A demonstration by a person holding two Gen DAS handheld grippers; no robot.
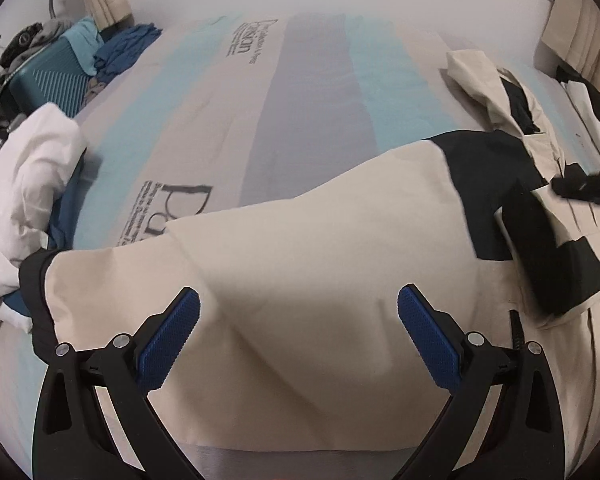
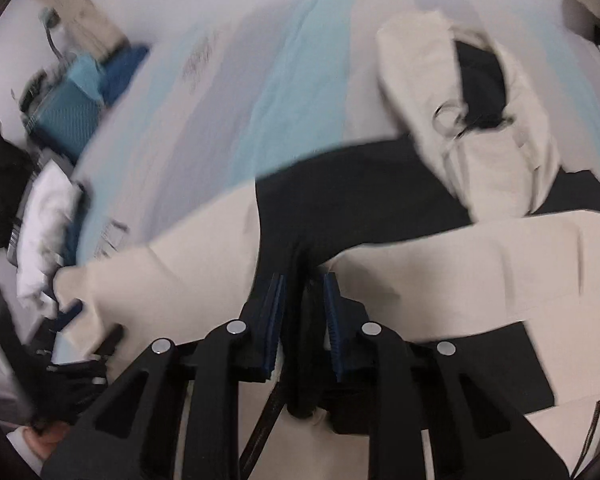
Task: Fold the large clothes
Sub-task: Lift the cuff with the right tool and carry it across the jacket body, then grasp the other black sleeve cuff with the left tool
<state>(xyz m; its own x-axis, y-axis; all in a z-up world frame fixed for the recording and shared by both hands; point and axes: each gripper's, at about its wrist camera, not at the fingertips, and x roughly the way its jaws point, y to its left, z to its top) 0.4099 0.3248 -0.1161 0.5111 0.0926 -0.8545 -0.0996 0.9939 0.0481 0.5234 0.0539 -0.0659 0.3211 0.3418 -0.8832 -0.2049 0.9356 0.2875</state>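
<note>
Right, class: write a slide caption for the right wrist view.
Right tool shut on black panel of cream jacket, spread over striped bed sheet.

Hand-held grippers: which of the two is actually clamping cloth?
The right hand-held gripper: its blue pads pinch the jacket's black fabric. The left hand-held gripper hovers wide open.

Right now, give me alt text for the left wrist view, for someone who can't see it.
The open left hand-held gripper hovers over the cream sleeve of a cream and black jacket spread on a bed with a striped sheet. A crumpled white garment lies at the left edge, with a teal suitcase beyond it.
</note>
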